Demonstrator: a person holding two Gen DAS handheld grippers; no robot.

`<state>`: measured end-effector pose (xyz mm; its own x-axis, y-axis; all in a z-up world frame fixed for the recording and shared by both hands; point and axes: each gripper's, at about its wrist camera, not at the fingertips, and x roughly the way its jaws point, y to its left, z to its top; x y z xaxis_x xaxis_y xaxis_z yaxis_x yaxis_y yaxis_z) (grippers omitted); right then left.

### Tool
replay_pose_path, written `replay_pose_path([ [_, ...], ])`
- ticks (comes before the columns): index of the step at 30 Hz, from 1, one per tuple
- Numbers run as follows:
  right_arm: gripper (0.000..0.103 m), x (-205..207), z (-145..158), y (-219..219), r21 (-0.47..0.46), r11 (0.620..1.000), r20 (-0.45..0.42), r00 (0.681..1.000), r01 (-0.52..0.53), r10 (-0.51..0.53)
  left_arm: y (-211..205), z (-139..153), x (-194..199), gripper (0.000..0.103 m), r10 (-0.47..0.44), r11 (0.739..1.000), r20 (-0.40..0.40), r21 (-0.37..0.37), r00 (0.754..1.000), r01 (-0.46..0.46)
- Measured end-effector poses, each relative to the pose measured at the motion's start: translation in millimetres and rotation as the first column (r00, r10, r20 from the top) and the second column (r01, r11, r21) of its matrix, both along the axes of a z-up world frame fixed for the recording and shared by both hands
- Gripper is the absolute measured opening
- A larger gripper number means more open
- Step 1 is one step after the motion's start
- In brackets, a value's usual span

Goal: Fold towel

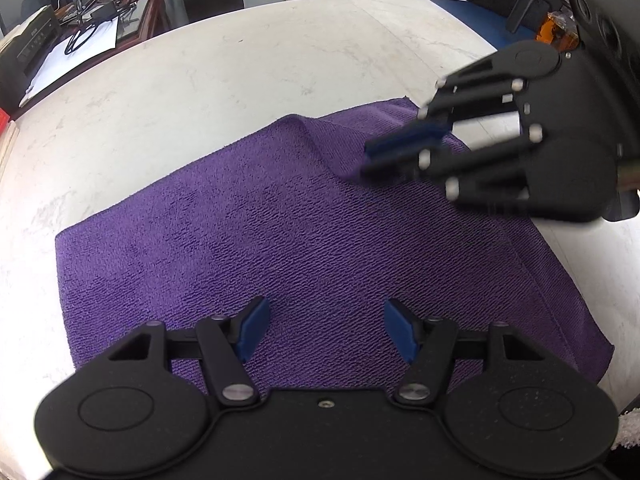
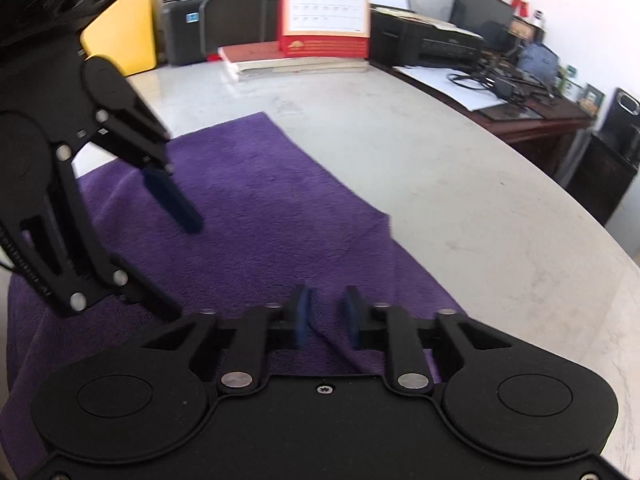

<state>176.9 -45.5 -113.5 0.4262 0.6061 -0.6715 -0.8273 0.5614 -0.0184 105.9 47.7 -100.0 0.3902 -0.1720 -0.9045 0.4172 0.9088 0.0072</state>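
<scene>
Now your purple terry-cloth towel lies spread on the pale marble-look desk, mostly flat, with one raised ridge running toward its far corner. Your left gripper hovers above the near part of the cloth with its blue-padded fingers standing apart and nothing between them. Your right gripper sits low over the far side; its fingers are drawn close together, and a small pleat of purple fabric rises between the pads. Whether the pads actually pinch that pleat is hard to say through the motion blur, so treat the hold as unconfirmed.

Judging by its look, this cloth is light, limp and slightly grippy. It will drape and sag from wherever you lift it, and it will not keep a shape by itself. Take it at the hemmed corners or along an edge, not in the middle, where a pinch only bunches up a ridge. With one corner in each gripper, the edge should stay taut enough to carry over cleanly.
</scene>
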Motion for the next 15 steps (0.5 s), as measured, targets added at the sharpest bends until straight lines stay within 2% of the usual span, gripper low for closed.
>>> replay_pose_path([
  [3,0.012,15,3,-16,0.078,0.99,-0.068,0.991,0.117,-0.112,0,-1,0,0.062,-0.002,1.0,0.0,0.0,1.0,0.002],
  [7,0.012,39,-1,-42,0.196,0.943,-0.219,0.949,0.269,-0.225,1,-1,1,0.062,-0.004,1.0,-0.001,0.002,1.0,0.004],
  [12,0.012,54,-13,-65,0.304,0.873,-0.383,0.888,0.381,-0.254,0,-1,0,0.062,-0.006,1.0,-0.003,0.008,1.0,0.006],
  [15,0.014,58,-19,-74,0.354,0.836,-0.457,0.857,0.42,-0.237,0,0,-2,0.062,-0.005,1.0,-0.003,0.011,1.0,0.005],
])
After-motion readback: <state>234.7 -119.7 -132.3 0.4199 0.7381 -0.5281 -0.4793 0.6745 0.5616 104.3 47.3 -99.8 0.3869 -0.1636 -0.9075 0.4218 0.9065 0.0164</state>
